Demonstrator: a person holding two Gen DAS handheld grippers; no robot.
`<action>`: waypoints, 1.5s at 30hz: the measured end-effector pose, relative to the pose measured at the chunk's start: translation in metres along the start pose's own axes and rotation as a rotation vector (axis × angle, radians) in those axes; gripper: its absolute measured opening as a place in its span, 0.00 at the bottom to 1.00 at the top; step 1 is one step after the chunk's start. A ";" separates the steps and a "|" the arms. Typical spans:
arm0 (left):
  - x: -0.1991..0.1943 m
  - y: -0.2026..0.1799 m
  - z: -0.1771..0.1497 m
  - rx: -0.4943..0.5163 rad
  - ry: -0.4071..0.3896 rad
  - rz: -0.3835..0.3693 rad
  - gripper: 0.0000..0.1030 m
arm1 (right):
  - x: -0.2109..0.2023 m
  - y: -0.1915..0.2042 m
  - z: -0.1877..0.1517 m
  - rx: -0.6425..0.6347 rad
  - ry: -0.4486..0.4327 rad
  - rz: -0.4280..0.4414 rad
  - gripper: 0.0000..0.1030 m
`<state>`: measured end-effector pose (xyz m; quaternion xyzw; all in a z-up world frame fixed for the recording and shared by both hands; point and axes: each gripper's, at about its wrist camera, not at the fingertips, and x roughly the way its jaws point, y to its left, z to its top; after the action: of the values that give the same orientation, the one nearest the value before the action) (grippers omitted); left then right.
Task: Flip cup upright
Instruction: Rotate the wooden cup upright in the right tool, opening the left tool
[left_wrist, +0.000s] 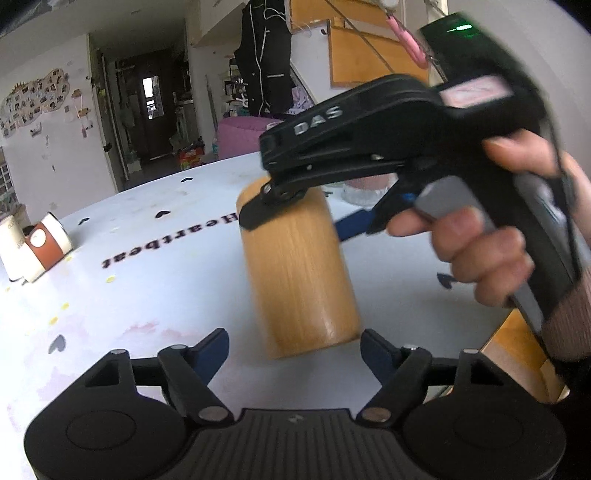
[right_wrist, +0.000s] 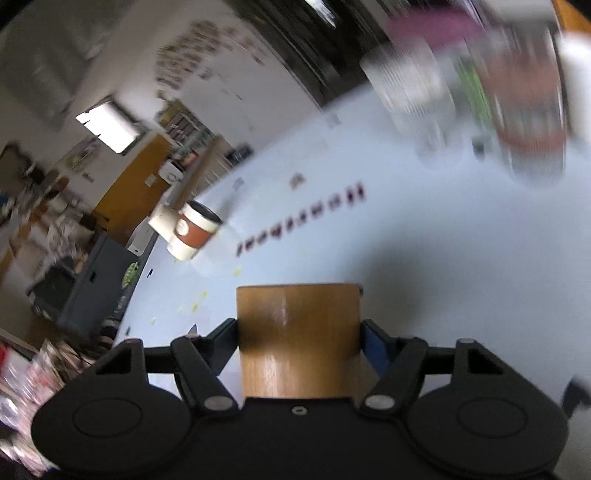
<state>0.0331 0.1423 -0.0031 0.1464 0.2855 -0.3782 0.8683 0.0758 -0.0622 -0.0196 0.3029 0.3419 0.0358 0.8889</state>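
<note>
A tall wood-grain cup is held tilted above the pale blue table. My right gripper is shut on its far end, with a hand on the handle. In the right wrist view the cup sits between the right gripper's fingers, which press its sides. My left gripper is open and empty, its fingers just below the cup's near end, not touching it.
A white and brown paper cup lies on its side at the table's left, beside a white cup; it also shows in the right wrist view. Clear glasses stand at the far right. The table edge is at the right.
</note>
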 end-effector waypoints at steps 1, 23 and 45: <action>0.002 0.001 0.000 -0.010 -0.007 -0.006 0.74 | -0.006 0.005 -0.002 -0.046 -0.027 -0.004 0.70; 0.028 0.024 -0.032 -0.209 -0.049 -0.081 0.55 | -0.025 0.056 -0.082 -0.661 -0.205 -0.064 0.75; 0.018 0.032 -0.051 -0.286 -0.108 -0.012 0.87 | 0.019 -0.022 -0.002 -0.551 -0.245 -0.286 0.68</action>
<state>0.0474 0.1772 -0.0533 -0.0008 0.2903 -0.3460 0.8922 0.0860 -0.0740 -0.0444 0.0019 0.2492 -0.0350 0.9678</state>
